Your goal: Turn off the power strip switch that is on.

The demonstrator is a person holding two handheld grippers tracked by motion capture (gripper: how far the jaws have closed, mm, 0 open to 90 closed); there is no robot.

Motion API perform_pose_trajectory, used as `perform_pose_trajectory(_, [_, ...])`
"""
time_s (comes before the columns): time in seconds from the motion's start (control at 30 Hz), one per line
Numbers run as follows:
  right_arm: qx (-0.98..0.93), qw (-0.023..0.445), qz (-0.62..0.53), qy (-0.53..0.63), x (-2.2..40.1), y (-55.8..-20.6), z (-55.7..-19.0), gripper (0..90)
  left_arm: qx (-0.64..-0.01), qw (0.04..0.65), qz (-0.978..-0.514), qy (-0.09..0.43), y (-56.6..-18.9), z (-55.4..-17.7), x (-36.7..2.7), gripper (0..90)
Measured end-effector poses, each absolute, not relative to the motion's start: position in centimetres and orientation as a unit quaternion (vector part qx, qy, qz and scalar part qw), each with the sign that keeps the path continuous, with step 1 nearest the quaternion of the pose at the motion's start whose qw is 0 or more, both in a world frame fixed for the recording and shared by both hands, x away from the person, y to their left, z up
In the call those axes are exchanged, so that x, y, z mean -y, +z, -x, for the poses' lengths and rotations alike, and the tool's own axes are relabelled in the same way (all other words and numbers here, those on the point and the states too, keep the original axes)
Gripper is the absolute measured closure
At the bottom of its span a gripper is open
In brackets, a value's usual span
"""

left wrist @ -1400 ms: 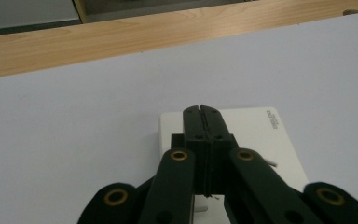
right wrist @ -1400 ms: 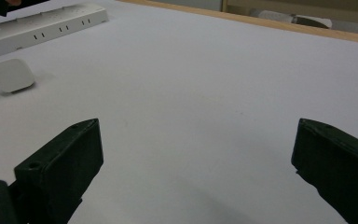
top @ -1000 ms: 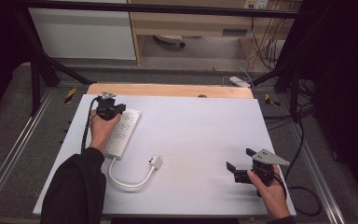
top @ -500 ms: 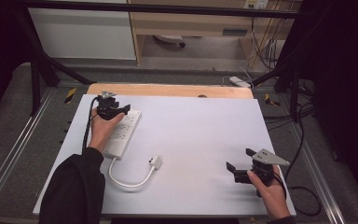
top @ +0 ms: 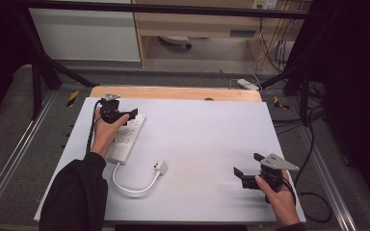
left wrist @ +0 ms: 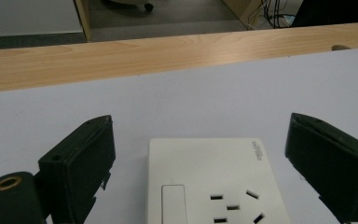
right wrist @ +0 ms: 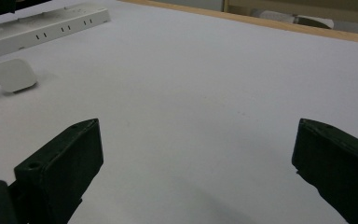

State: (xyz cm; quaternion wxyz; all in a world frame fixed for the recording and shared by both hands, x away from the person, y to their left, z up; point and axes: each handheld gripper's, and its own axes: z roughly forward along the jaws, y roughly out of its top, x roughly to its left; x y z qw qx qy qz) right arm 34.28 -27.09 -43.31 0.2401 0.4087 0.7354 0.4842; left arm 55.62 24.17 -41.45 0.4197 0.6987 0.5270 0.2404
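At the near edge of the table (top: 212, 130), on the right side in the high view, the right tongs (top: 249, 166) rest low over the white surface, held by the person's right hand (top: 278, 197). Their jaws stand wide apart, and in the right gripper view only bare white table lies between them, so they hold nothing.

A little farther and to the left, the white plug (top: 161, 166) lies flat on the table. Its white cable (top: 127, 185) makes a loop toward the near side and then goes up to the near end of the power strip (top: 125, 142). In the right gripper view the plug (right wrist: 13, 74) is seen far off at the left, with the strip (right wrist: 46, 25) behind it.

The power strip is long and white, and it lies flat on the left part of the table, with its length running from near to far. The left hand (top: 103, 137), coming from a dark sleeve (top: 77, 192), is over the strip.

At the far end of the strip are the left tongs (top: 125, 115). Their jaws have just been opening, and now they stand wide. In the left gripper view the far end of the strip (left wrist: 214, 182), with its switch (left wrist: 173, 203) and one socket, is between the two jaws, but the pads are apart from its sides and do not press on it.

Behind the strip, the white surface ends at a wooden edge (left wrist: 168, 53).
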Motion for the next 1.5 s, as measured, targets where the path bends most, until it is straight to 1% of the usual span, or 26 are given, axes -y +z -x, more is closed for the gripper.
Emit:
perform_pose_trajectory(0.33, [-0.735, 0.24, -0.409, 0.485, 27.1, -43.3, -34.3, 2.3, -0.52, 0.437, -0.69, 0.249, -41.1, -55.5, -23.7, 9.1])
perform_pose_trajectory(0.63, [-0.734, 0.24, -0.407, 0.488, 27.1, -43.3, -34.3, 2.3, -0.514, 0.451, -0.69, 0.238, -40.3, -55.0, -23.6, 8.3])
perform_pose_trajectory(1.3, [-0.736, 0.239, -0.407, 0.486, 27.0, -43.3, -34.3, 2.3, -0.497, 0.499, -0.672, 0.228, -36.9, -52.1, -24.7, 8.1])
perform_pose_trajectory(1.5, [-0.735, 0.239, -0.41, 0.484, 27.0, -43.3, -34.3, 2.4, -0.492, 0.507, -0.668, 0.233, -36.2, -50.9, -25.5, 8.0])
